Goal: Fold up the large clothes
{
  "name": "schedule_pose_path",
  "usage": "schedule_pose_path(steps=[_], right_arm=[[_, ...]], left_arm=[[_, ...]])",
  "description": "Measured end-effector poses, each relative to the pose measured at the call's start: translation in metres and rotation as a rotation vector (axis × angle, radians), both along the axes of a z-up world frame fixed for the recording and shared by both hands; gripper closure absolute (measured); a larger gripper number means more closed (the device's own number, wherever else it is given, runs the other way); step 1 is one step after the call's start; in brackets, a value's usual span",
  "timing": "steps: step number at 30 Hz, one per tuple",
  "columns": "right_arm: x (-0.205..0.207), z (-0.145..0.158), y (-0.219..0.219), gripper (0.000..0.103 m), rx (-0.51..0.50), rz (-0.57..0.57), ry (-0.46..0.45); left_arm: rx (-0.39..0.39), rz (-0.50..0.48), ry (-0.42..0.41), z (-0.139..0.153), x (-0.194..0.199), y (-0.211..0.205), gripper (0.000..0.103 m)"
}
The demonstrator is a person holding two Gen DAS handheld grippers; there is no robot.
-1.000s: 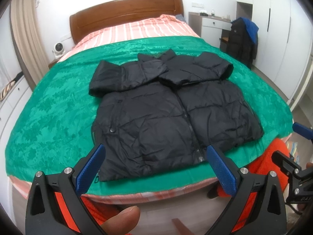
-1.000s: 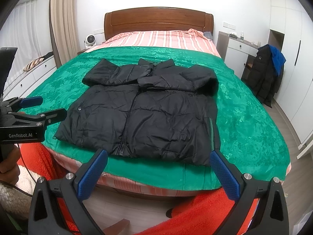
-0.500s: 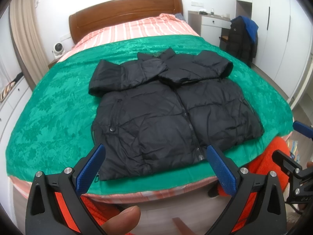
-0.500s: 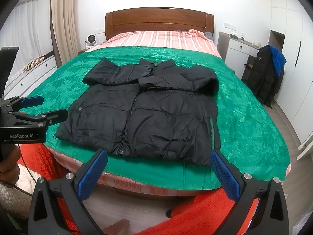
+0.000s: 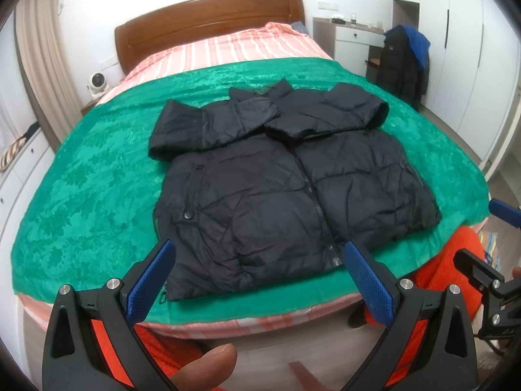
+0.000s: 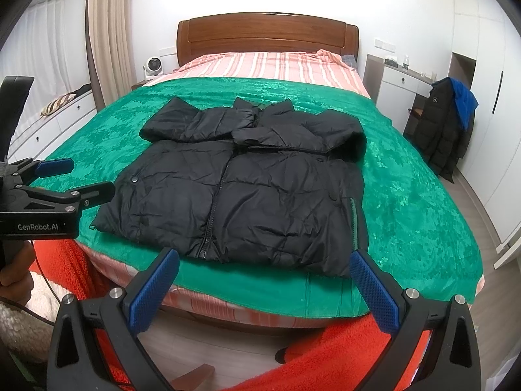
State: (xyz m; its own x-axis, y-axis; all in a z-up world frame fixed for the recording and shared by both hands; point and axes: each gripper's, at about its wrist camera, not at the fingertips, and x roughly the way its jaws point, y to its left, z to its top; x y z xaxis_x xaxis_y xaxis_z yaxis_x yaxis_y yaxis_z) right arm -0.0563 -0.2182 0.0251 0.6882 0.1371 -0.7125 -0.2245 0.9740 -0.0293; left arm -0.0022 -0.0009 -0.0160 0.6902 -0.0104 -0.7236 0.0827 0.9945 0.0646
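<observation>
A black puffer jacket [image 5: 276,182] lies zipped and front up on the green blanket [image 5: 84,195], both sleeves folded across the chest. It also shows in the right wrist view [image 6: 247,189]. My left gripper [image 5: 257,270] is open and empty, just short of the jacket's hem at the foot of the bed. My right gripper [image 6: 263,277] is open and empty, also near the hem. The left gripper shows at the left edge of the right wrist view [image 6: 65,179].
The bed has a wooden headboard [image 6: 267,36] and striped sheets. A chair hung with dark and blue coats [image 6: 449,123] stands at the right beside a white desk [image 6: 400,84]. White drawers [image 6: 49,123] run along the left wall. Red fleece [image 6: 325,352] lies below the grippers.
Both grippers have moved slightly closer to the bed. The jacket has not moved.
</observation>
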Motion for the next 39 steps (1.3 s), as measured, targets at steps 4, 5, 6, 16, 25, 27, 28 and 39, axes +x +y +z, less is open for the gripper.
schedule_pose_path(steps=[4,5,6,16,25,27,28,39], right_arm=[[-0.0002,0.0022,0.0006,0.001,-0.002,0.001,-0.011],[-0.0003,0.0027,0.001,0.001,-0.003,0.001,-0.014],[-0.001,0.0032,0.0021,0.001,-0.005,0.002,-0.017],[-0.0012,0.0029,0.004,0.001,-0.006,0.013,-0.017],[-0.0003,0.0023,0.0051,0.001,-0.004,0.012,-0.014],[-0.0004,0.0018,0.0054,0.001,-0.003,0.012,-0.014],[-0.0004,0.0018,0.0056,0.001,-0.003,0.013,-0.014],[-0.0021,0.0003,0.0071,0.001,-0.003,0.018,-0.017]], left_arm=[[0.0,0.001,-0.009,0.0022,-0.0005,0.0002,0.0],[0.001,0.002,-0.01,0.0028,-0.0003,0.0003,0.0],[0.001,0.003,-0.012,0.0031,-0.0004,0.0006,0.0],[0.002,0.005,-0.009,0.004,0.0004,0.0012,0.0],[0.004,0.006,-0.007,0.0038,-0.0002,0.0018,0.0],[0.005,0.008,-0.006,0.0031,-0.0002,0.0023,0.0],[0.005,0.008,-0.004,0.0021,0.0001,0.0021,0.0],[0.005,0.012,-0.002,-0.0001,0.0007,0.0019,0.0]])
